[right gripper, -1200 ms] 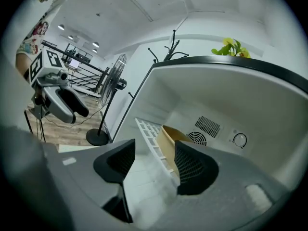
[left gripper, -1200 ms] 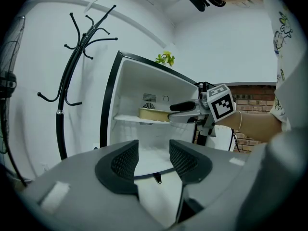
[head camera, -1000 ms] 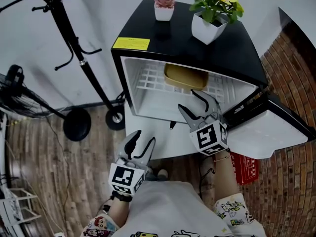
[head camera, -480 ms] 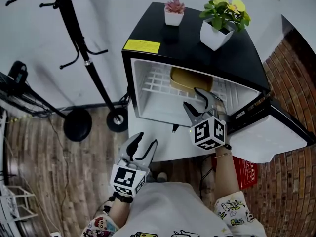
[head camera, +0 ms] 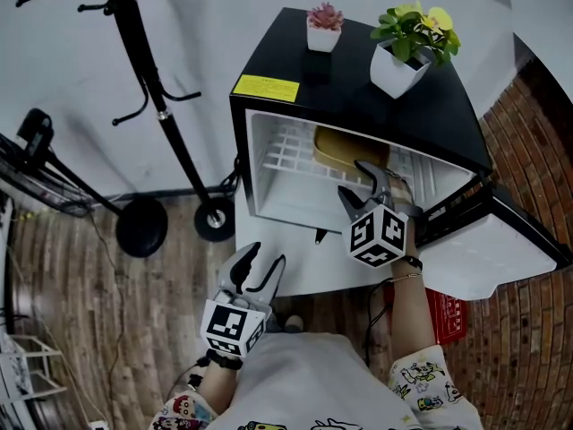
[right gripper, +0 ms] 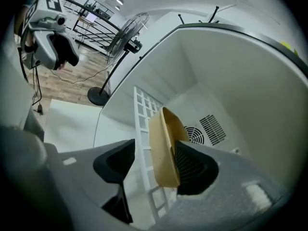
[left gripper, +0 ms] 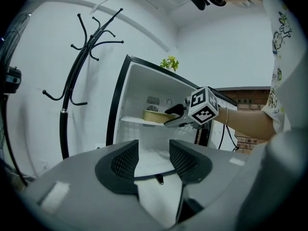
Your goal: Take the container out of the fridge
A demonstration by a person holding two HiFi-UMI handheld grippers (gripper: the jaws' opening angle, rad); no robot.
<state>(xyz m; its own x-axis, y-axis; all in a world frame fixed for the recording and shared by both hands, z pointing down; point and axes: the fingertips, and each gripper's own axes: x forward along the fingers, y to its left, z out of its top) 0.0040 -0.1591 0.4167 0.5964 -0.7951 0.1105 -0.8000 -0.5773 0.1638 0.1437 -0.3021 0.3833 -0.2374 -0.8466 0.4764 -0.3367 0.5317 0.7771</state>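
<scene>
The tan container sits on the white wire shelf inside the open black fridge. My right gripper reaches into the fridge and is open. In the right gripper view the container's near wall stands between the jaws of the right gripper, one jaw inside the rim and one outside, with a gap left on the outer side. My left gripper hangs low in front of the fridge, open and empty. The left gripper view shows the left gripper facing the container.
The fridge door stands swung open at the right. Two potted plants stand on the fridge top. A black coat stand and a fan are to the left. A red object lies on the wooden floor.
My right gripper has pushed further into the fridge, up to the container's near wall. The left gripper has stayed about where it was.
</scene>
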